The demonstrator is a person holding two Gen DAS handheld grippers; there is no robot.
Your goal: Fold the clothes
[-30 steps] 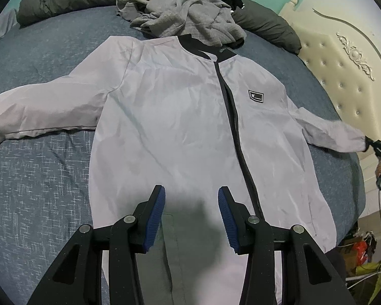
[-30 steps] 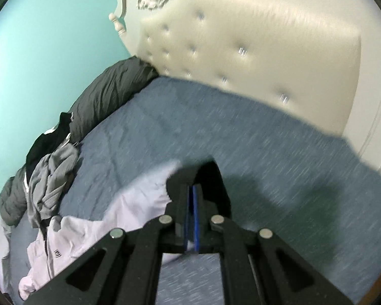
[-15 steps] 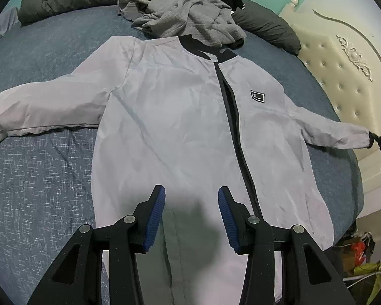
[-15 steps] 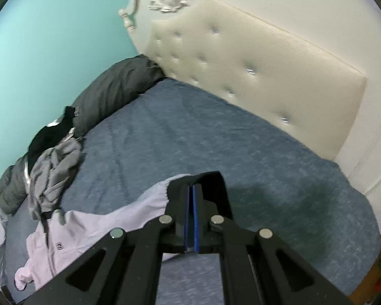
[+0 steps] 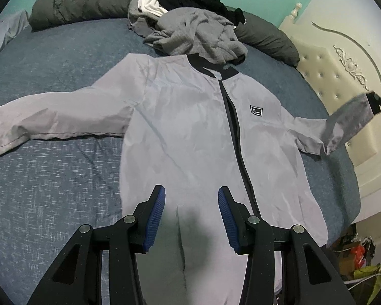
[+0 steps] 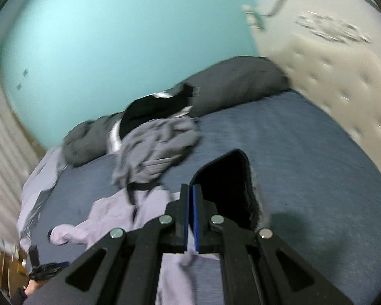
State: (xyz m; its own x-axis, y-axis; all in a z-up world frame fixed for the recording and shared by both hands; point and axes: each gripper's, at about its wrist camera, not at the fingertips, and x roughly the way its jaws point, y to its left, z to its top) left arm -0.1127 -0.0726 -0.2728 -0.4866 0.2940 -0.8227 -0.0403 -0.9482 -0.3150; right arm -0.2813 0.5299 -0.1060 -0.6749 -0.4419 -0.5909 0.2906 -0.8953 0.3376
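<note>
A light grey zip jacket (image 5: 190, 132) with black collar and zip lies face up on the blue bed (image 5: 50, 172), its left sleeve (image 5: 58, 122) stretched flat. My left gripper (image 5: 190, 203) hovers open over the jacket's lower front, nothing between its blue pads. The jacket's right sleeve (image 5: 348, 124) is lifted off the bed at the right edge, its black cuff (image 6: 231, 185) pinched in my right gripper (image 6: 192, 190), which is shut on it. In the right wrist view the jacket (image 6: 129, 208) trails down to the left.
A heap of grey and black clothes (image 5: 198, 25) sits just above the jacket's collar, with dark pillows (image 5: 266, 40) behind it. A cream tufted headboard (image 5: 343, 76) stands at the right. Clutter lies on the floor (image 5: 355, 254) past the bed's right edge.
My right gripper has lifted the right cuff off the bed and swung it up and inward; the sleeve now bends upward. The left gripper has stayed open over the hem.
</note>
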